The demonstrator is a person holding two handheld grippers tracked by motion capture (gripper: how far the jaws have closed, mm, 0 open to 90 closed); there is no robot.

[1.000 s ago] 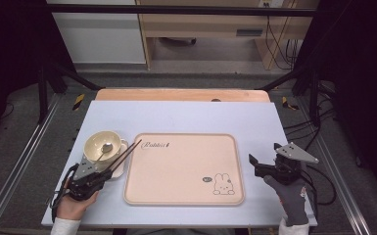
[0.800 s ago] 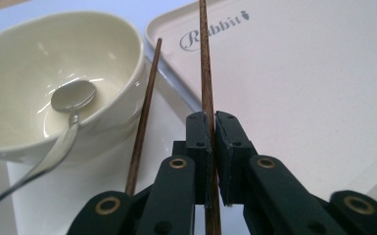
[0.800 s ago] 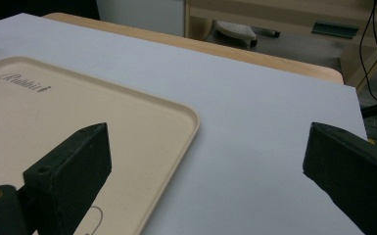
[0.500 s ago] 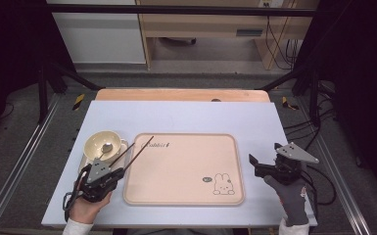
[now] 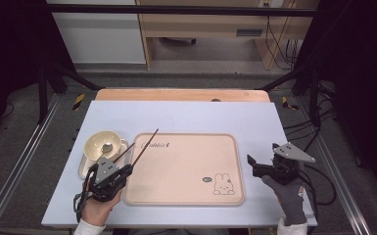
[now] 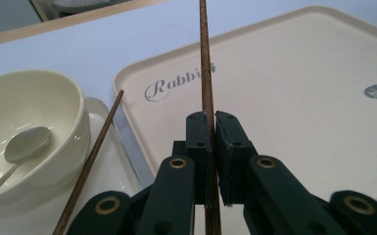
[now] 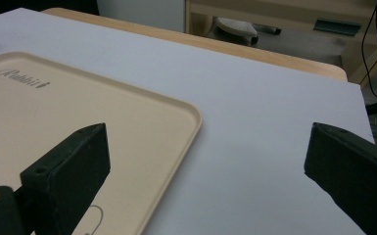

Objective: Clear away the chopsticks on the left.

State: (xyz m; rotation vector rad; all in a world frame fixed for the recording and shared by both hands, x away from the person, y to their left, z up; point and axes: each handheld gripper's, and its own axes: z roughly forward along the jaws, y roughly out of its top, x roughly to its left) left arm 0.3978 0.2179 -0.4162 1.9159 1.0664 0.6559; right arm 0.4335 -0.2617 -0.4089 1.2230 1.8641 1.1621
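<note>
- Holding one chopstick (image 6: 206, 63), your left hand-held gripper (image 5: 127, 169) has its jaws clamped on the lower part of the stick, which is thin, dark brown and straight.
- From the high view, that chopstick slants up and away from the jaws, over the near-left corner of the tray (image 5: 186, 196), its tip near the printed word.
- A second chopstick (image 6: 90, 161) of the same brown wood lies just left of it, resting on the small dish (image 6: 122, 171) beside the bowl (image 5: 90, 144).
- The cream bowl holds a spoon (image 6: 22, 147) and sits on that dish, left of the tray.
- The beige tray reads "Rabbit" in cursive at its far-left corner and shows a small rabbit drawing (image 5: 221, 184) at its near-right corner.
- Your right hand-held gripper (image 5: 250, 162) sits on the desk (image 5: 200, 115) right of the tray, jaws wide apart and holding nothing.
</note>
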